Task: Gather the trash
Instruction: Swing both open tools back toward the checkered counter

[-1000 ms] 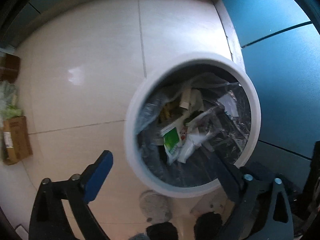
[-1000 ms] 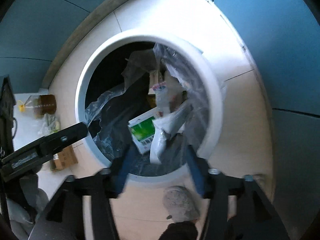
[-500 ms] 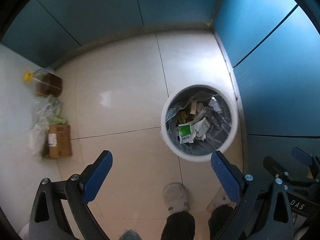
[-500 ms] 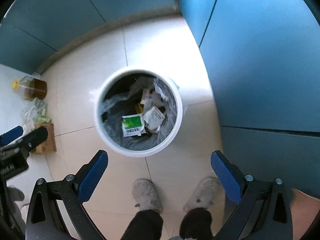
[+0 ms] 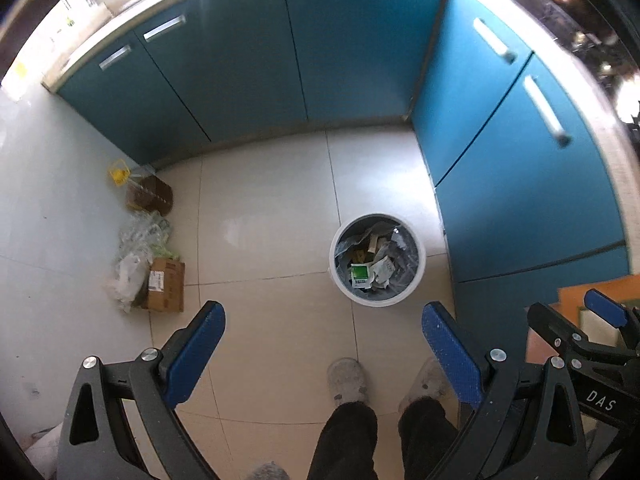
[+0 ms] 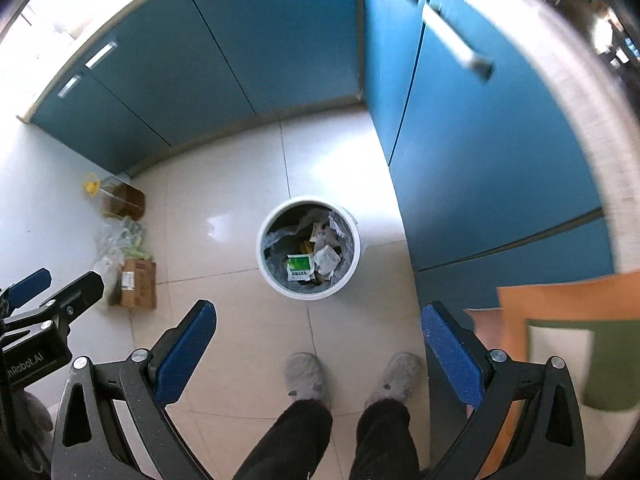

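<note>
Open tile around the bin, clutter along the left wall

I see bare cream floor tiles on every side of the round white trash bin; blue cabinet doors stand close on its right, my slippered feet just below it, and a brown cardboard box with crumpled plastic bags lines the left wall.

The bin stands on the floor beside the cabinets. Trash lies inside it. A box sits well to its left.

Bright daylight from above – blown-out, blurred, warped edges.
</note>
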{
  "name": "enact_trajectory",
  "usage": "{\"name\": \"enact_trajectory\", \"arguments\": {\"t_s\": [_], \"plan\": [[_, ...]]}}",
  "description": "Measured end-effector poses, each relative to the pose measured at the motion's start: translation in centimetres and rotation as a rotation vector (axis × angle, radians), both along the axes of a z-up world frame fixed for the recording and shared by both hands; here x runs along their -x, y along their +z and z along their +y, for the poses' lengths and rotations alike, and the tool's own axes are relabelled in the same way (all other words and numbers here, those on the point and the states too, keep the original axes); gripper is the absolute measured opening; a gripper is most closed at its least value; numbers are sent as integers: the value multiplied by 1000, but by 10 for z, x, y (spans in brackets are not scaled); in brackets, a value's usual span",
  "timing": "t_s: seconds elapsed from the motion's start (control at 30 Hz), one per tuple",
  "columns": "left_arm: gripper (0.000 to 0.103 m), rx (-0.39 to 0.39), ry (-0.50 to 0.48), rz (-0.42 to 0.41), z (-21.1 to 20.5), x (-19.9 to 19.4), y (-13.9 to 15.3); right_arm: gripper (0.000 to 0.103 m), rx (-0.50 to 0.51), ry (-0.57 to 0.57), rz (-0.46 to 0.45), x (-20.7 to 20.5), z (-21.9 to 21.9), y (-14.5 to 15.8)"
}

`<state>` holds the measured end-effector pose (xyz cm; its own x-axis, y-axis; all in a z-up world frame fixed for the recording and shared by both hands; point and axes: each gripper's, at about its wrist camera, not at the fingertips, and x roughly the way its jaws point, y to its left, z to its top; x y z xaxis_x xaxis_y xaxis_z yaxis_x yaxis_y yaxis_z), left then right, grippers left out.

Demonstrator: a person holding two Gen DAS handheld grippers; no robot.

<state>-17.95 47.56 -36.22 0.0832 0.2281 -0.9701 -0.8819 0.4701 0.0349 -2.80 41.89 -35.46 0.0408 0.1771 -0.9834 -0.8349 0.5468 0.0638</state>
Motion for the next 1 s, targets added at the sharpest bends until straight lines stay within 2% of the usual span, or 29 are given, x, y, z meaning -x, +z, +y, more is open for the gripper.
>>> {"name": "enact_trajectory", "arguments": {"t_s": [0.1,0.33,0.4,0.5,0.63,0.77,0.9,1.0], "plan": [[101,-20,0,-15,-12,0,32,103,-36,-3,1,0,-14,43],[100,-70,-3,-20,-40,-4,89,103,-118,-12,53,-1,-44,112],[100,-110,-10,-6,-47,-12,106,103,-164,-42,100,-9,-56,128],[100,-189,-45,13,-56,-39,130,103,-247,-152,141,-39,-88,155],[101,-265,-158,-35,-75,-109,157,103,-294,-329,122,-100,-144,179],[102,-266,-323,-59,-112,-198,166,103,-305,-564,45,-181,-236,198],[102,-308,-457,-4,-165,-299,150,103,-301,-850,-40,-273,-359,209],[102,-348,-514,61,-201,-368,127,103,-279,-1008,-92,-335,-435,199]]}}
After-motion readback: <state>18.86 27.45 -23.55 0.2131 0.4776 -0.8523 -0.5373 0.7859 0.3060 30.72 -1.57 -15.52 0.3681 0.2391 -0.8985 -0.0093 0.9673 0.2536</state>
